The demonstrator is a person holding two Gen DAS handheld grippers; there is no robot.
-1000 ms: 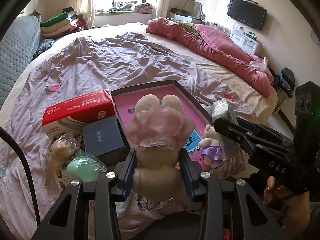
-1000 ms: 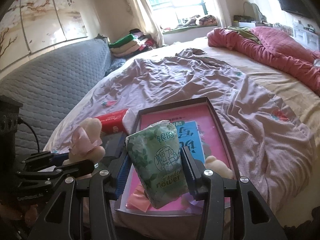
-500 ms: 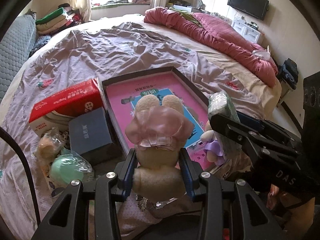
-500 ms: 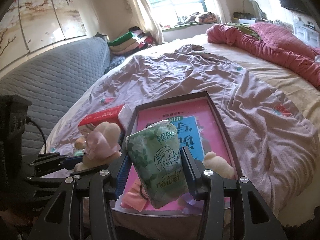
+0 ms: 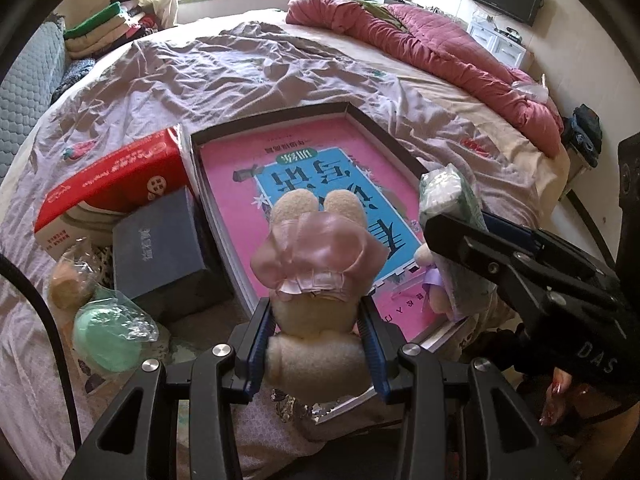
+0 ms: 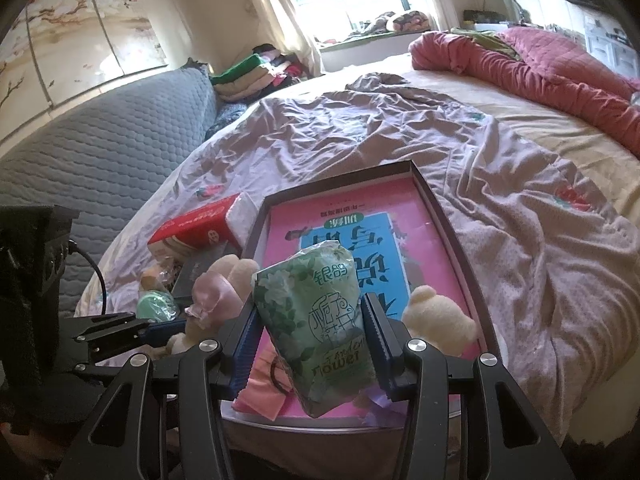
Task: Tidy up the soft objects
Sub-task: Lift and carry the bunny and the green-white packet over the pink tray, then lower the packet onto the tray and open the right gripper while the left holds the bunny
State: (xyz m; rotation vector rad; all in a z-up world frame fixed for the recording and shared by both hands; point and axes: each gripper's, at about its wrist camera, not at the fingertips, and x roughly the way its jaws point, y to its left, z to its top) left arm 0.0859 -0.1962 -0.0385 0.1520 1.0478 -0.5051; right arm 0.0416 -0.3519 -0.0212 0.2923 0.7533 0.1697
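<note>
A beige plush toy (image 5: 316,320) in a pink satin dress sits clamped between the fingers of the left gripper (image 5: 316,344), held above the near end of a shallow dark-rimmed tray (image 5: 384,128) lined with a pink-and-blue printed sheet. Just to its right, the right gripper (image 6: 310,344) squeezes a green floral tissue pack (image 6: 316,320) over the same near edge. Ahead of and slightly right of the right gripper, a small cream plush bear (image 6: 438,320) already lies inside the tray. To the left of the left gripper, outside the tray, rest a dark grey box (image 5: 160,252), a red tissue carton (image 5: 112,188), and two bagged round items, one mint green (image 5: 108,340). All of it lies on a rumpled mauve bedsheet (image 6: 400,128).

Both items appear ready for placing. Doing it well likely means carrying each forward past the rim, lowering until it touches the liner, then releasing one at a time, leaving room beside the bear so nothing tips over the edge.
</note>
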